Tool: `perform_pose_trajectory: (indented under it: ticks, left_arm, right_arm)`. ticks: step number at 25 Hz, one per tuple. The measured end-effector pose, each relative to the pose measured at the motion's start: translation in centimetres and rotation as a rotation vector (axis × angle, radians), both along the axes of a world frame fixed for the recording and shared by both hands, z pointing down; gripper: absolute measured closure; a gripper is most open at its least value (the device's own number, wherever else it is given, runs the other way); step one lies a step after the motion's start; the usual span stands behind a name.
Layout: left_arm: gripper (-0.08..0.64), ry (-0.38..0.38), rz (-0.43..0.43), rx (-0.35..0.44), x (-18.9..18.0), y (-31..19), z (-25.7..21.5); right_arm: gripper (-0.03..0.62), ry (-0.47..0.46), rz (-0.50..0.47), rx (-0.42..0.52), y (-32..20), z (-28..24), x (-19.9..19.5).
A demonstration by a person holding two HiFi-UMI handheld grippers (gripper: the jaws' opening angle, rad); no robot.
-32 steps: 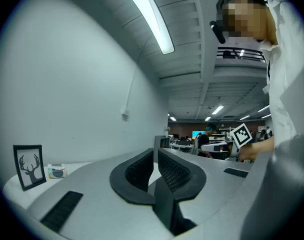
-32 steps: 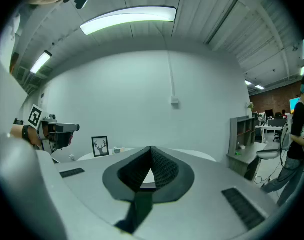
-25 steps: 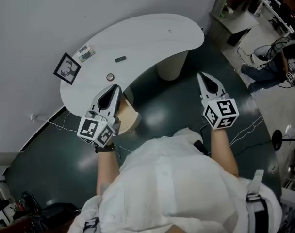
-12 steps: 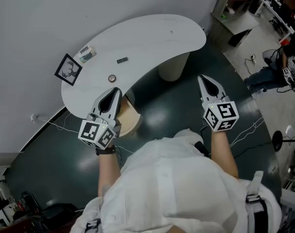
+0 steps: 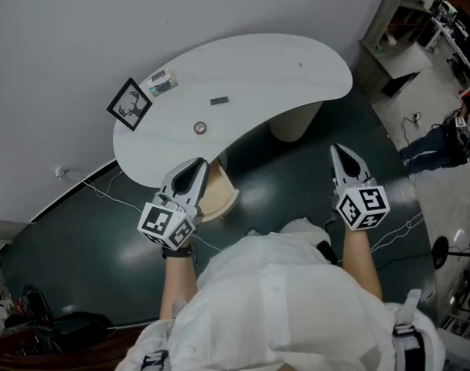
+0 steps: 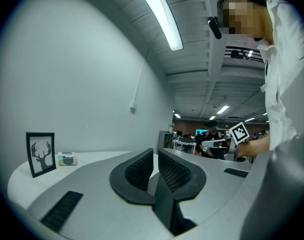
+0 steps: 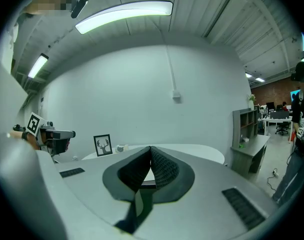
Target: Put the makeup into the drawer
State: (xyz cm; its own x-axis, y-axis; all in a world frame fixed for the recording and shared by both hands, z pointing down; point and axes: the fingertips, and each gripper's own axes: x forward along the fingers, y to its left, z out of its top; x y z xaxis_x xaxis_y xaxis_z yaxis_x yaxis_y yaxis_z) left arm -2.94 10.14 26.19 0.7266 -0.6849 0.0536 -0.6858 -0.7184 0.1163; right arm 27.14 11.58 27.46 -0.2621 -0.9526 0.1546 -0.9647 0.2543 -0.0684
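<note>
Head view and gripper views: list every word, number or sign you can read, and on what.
None readable.
Small box on the table: print too small to read.
Left gripper and right gripper: square markers only, no letters.
Framed picture: deer drawing, no words.

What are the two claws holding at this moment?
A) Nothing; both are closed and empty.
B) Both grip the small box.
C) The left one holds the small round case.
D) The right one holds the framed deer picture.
A: the left claw and the right claw each show jaws together with nothing between them, while the small round case and the framed deer picture sit on the white table.
</note>
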Motion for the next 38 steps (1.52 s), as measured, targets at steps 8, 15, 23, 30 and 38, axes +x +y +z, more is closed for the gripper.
perform_pose_trajectory:
  ticks: [8,15,23,30,38]
  left_arm:
    - [0.518,0.015,-0.035,-0.014,-1.5,-1.1,0.9]
    - [0.518,-0.022,-0.056,-0.044,-1.6,-3.4,2.3]
    - [0.514,-0.1,-0.097,-0.106,-2.0,-9.0,5.3]
    - [0.492,-0.155,-0.128,-0.172,-2.3,-14.2,8.0]
    - [0.448,-0.196,-0.187,-0.227,-2.4,-19.4,10.3]
  right_arm:
    - [0.583,0.01,-0.074,-0.042,-1.8,0.7,-2.7]
    - [0.583,0.009,-0.161,-0.082,-5.7,2.1,-5.0]
    - [0.582,-0.015,-0.264,-0.118,-14.0,4.3,-7.4]
    - [0.583,-0.034,-0.35,-0.158,-20.8,6.4,-9.5]
    - [0.581,-0.036,-0.461,-0.186,-26.9,8.0,-11.3]
